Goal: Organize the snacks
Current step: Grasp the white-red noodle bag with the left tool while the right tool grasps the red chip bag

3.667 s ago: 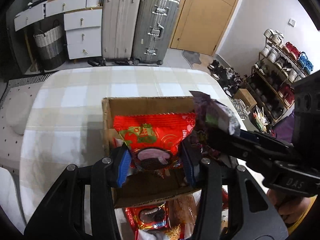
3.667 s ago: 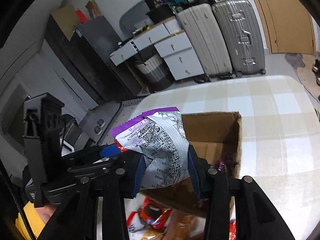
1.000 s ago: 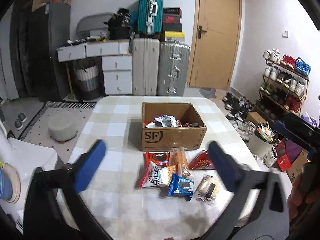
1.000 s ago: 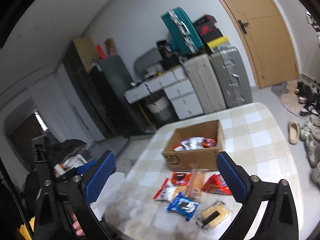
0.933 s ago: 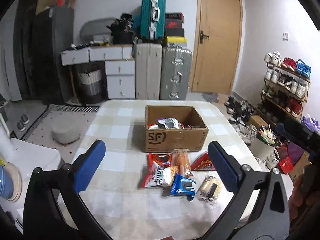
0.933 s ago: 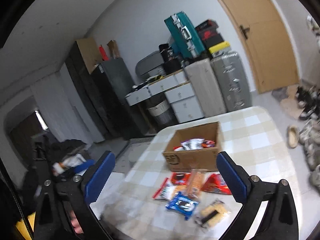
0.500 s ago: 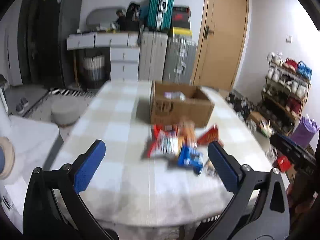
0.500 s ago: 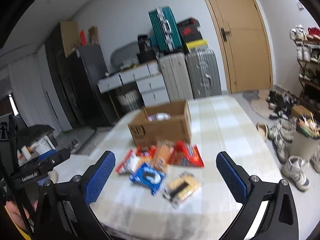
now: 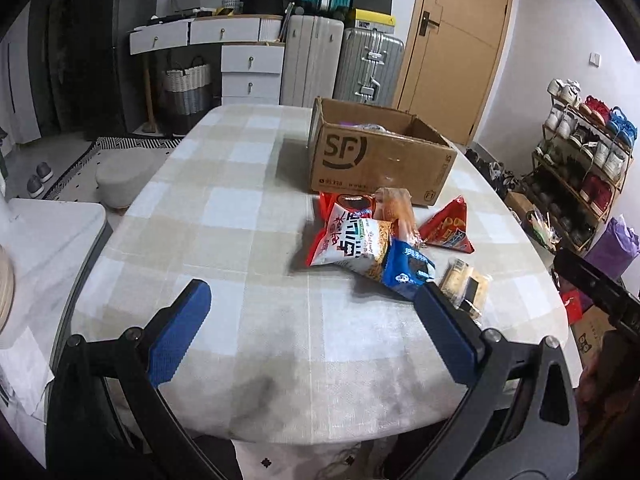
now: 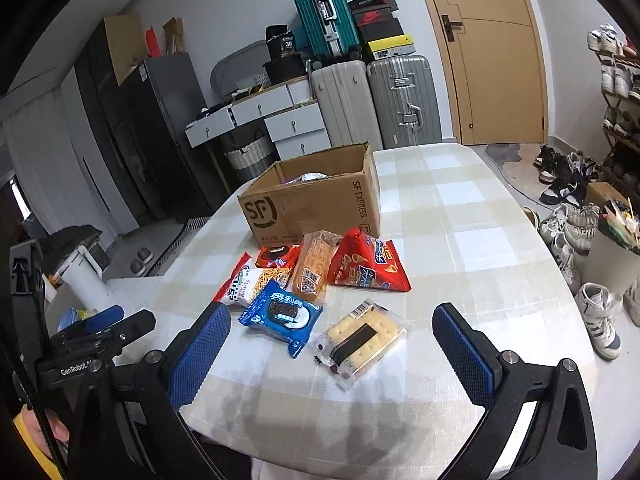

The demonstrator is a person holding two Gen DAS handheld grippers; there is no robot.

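Snacks lie partly sorted on a checked table [image 10: 460, 216]. We hold the left gripper [image 9: 316, 328] and the right gripper [image 10: 332, 344] low over the near edge, each with its jaws spread wide and nothing between the blue pads; neither touches a packet.

At the far side stands the cardboard box [image 10: 316, 204], open at the top. We see a silver wrapper and a trace of purple just above its rim, so we judge that some snacks are already inside; how many we cannot tell, since the walls hide the floor of the box.

Six packets remain outside, clustered just in front of the box:
- a red triangular chip bag [image 10: 368, 264], nearest the box's right corner;
- an orange-wrapped bar [image 10: 314, 268], lying lengthwise beside it;
- a small red cookie packet [image 10: 276, 256], close to the box wall;
- a white noodle-snack bag [image 10: 256, 280], partly overlapped by the blue packet;
- a blue cookie packet [image 10: 280, 316];
- a clear cracker packet [image 10: 360, 336], nearest the grippers and slightly apart from the rest.

We judge the task under way but unfinished: these six packets have yet to go into the box, and neither gripper has yet closed on one.
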